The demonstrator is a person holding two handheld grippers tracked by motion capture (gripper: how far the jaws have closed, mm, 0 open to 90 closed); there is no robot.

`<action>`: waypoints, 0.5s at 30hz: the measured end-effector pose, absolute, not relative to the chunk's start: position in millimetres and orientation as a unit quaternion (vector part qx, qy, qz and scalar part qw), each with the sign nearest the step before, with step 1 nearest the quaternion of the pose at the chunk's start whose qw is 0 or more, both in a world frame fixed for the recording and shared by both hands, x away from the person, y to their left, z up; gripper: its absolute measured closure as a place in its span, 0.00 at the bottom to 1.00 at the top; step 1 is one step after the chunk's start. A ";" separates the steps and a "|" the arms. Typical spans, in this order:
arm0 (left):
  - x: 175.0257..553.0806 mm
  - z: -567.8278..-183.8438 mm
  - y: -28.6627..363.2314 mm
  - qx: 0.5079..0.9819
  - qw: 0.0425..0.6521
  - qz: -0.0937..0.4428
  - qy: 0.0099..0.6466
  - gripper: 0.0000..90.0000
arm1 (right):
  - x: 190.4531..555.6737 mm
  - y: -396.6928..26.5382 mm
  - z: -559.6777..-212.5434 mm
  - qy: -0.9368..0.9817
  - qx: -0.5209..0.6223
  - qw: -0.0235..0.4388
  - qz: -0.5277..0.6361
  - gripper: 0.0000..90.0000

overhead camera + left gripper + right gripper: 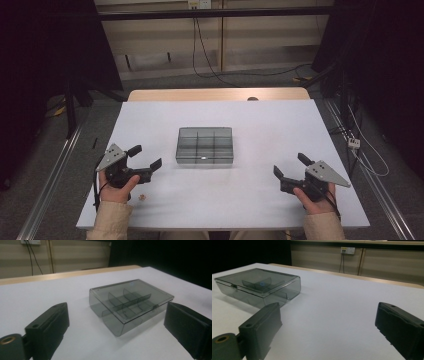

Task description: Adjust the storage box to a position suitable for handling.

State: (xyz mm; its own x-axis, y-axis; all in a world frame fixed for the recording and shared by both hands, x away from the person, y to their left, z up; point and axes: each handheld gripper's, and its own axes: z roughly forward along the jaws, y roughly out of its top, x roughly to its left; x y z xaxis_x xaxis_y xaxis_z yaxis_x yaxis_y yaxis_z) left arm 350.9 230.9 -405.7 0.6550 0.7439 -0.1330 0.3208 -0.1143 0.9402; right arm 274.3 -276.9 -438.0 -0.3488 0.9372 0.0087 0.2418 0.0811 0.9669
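1. Box [205, 145]: a smoke-grey clear plastic case with its lid down, lying flat near the middle of the worktop [260, 125]. Inner dividers split it into compartments; a small clasp sits on the wall that faces the person.
2. Left tongs [148, 156]: held in the left hand [119, 186], to the left of the box and nearer the person than it. The jaws stand wide apart with nothing between them, and they point toward the box.
3. Right tongs [290, 166]: held in the right hand [313, 197], to the right of the box and nearer the person, farther from it than the left tongs. The jaws stand wide apart and hold nothing.
4. Crumb [142, 197]: a small brownish scrap on the worktop, left of the box and near the front edge, just beside the left hand. What it is cannot be told.
5. Open room: bare white surface lies on all four sides of the box. Nothing stands between the box and either tongs.
6. Edges: a strip of bare wood [215, 94] runs along the far side, well behind the box. Metal rails [55, 172] on the floor flank the worktop left and right of the box.
7. Background: cables [210, 70] hang from a wall socket [199, 4] beyond the box; dark screens stand to either side.
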 end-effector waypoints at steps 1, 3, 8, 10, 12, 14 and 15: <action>352.6 -406.1 229.7 0.721 0.552 0.191 0.373 0.10 | 276.4 -275.8 -437.4 0.650 0.456 0.345 0.501 0.09; 357.1 -406.9 228.6 0.722 0.546 0.191 0.379 0.16 | 280.6 -273.8 -436.3 0.652 0.453 0.350 0.497 0.12; 367.2 -408.0 227.6 0.730 0.528 0.192 0.389 0.29 | 289.6 -268.0 -435.5 0.655 0.453 0.350 0.493 0.14; 371.5 -409.2 226.6 0.737 0.517 0.189 0.392 0.34 | 293.0 -265.5 -436.0 0.657 0.455 0.346 0.491 0.17; 375.4 -410.9 225.8 0.742 0.509 0.185 0.396 0.37 | 297.8 -263.0 -435.8 0.658 0.457 0.344 0.489 0.18; 378.5 -412.1 224.3 0.746 0.503 0.183 0.398 0.40 | 301.8 -261.0 -435.7 0.659 0.459 0.345 0.485 0.19; 380.1 -412.4 223.8 0.747 0.500 0.182 0.397 0.41 | 303.9 -259.9 -435.6 0.659 0.460 0.345 0.484 0.19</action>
